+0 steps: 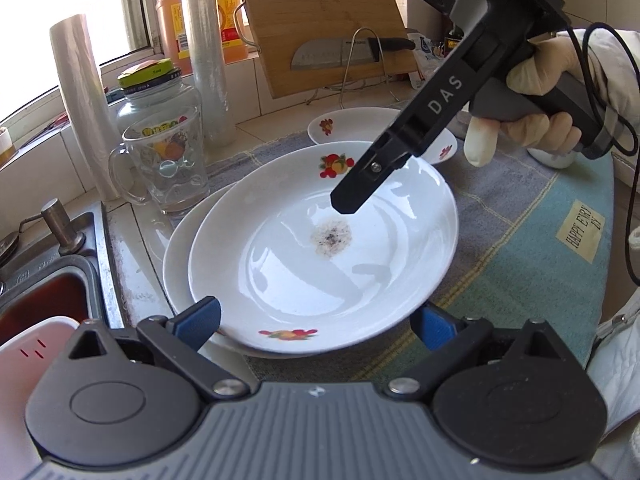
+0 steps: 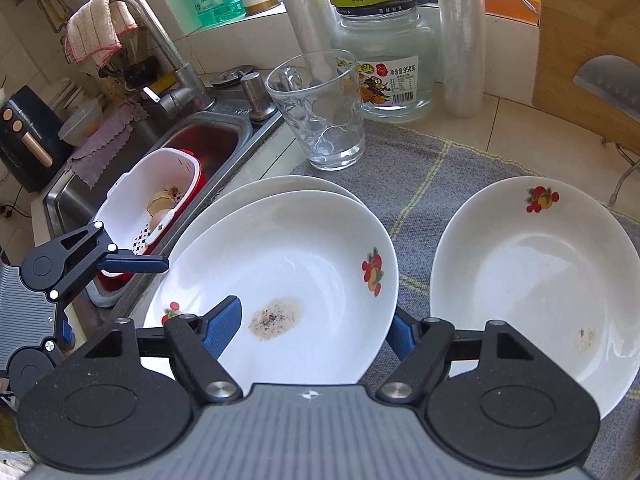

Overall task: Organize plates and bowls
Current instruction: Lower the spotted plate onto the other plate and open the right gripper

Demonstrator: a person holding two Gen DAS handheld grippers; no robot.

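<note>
A white fruit-print plate (image 1: 304,264) with a brown stain lies on top of a second white plate (image 1: 176,256), on a cloth mat. It also shows in the right wrist view (image 2: 304,264) over the lower plate (image 2: 280,186). A third white plate (image 2: 532,280) lies to its right; in the left view it is behind (image 1: 352,124). My left gripper (image 1: 316,328) is open, its fingers either side of the top plate's near rim. My right gripper (image 2: 316,330) is open, one finger above the top plate's inside, the other outside its rim.
A glass mug (image 2: 324,116), a glass jar (image 2: 388,64) and plastic-wrap rolls (image 2: 460,40) stand behind the plates. A steel sink (image 2: 200,140) with a white basket (image 2: 148,196) lies to the left. A cutting board with a knife (image 1: 328,24) leans at the back.
</note>
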